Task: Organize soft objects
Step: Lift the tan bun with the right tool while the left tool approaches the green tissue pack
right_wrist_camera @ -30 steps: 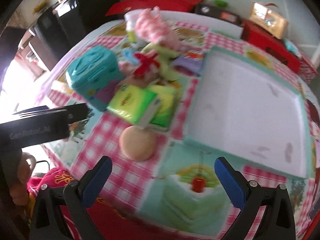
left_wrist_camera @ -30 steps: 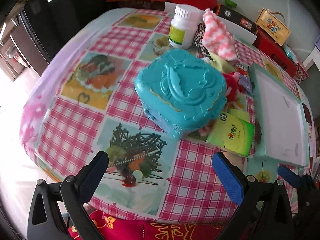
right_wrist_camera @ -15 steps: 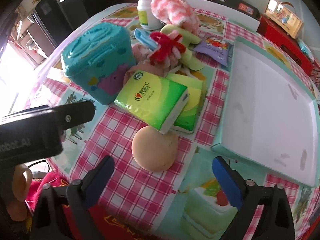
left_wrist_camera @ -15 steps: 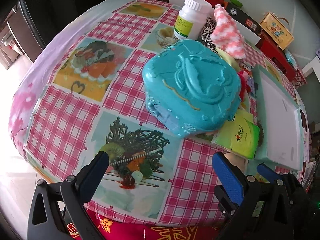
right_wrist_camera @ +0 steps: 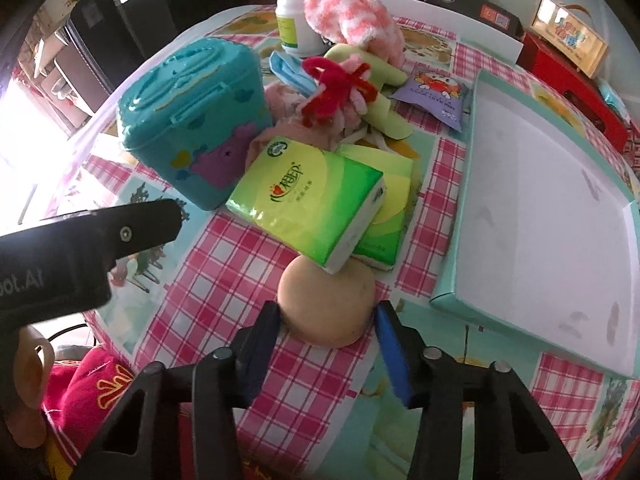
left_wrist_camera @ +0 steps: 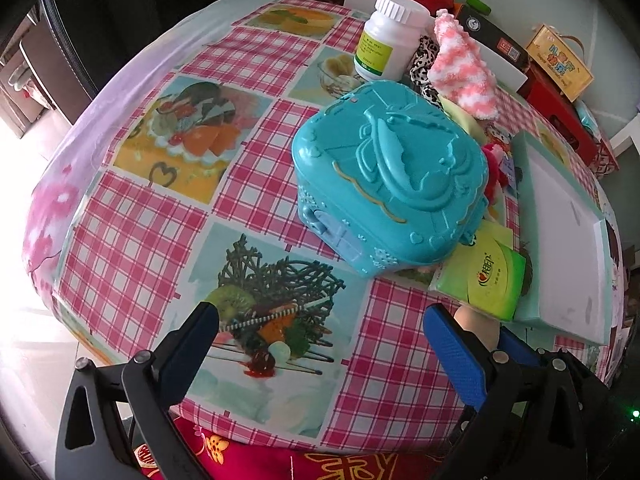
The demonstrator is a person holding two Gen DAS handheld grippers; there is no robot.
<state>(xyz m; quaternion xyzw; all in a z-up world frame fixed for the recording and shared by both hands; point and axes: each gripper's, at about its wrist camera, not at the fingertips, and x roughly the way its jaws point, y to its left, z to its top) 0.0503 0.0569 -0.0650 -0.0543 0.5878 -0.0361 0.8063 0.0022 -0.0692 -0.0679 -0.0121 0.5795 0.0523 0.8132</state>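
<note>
A tan round soft bun (right_wrist_camera: 326, 312) lies on the checked tablecloth near the front edge. My right gripper (right_wrist_camera: 326, 320) straddles it, jaws closing, and both blue pads touch its sides. A corner of a green tissue pack (right_wrist_camera: 308, 204) rests on the bun, over a second green pack (right_wrist_camera: 384, 216). Behind lie a red plush bow (right_wrist_camera: 340, 84) and a pink-and-white fluffy cloth (right_wrist_camera: 348, 8). My left gripper (left_wrist_camera: 320, 328) hangs open over the tablecloth, in front of the teal plastic box (left_wrist_camera: 388, 184), with nothing between its fingers.
A shallow white tray (right_wrist_camera: 540, 208) with a teal rim lies to the right of the pile. A white bottle (right_wrist_camera: 296, 16) and a purple packet (right_wrist_camera: 436, 96) sit at the back. Red boxes (right_wrist_camera: 572, 84) stand beyond the table. The left tool's black body (right_wrist_camera: 60, 256) is close on the left.
My right gripper came down towards the bun and its jaws narrowed from wide open to touching its sides. The left gripper stayed open and hardly moved.
</note>
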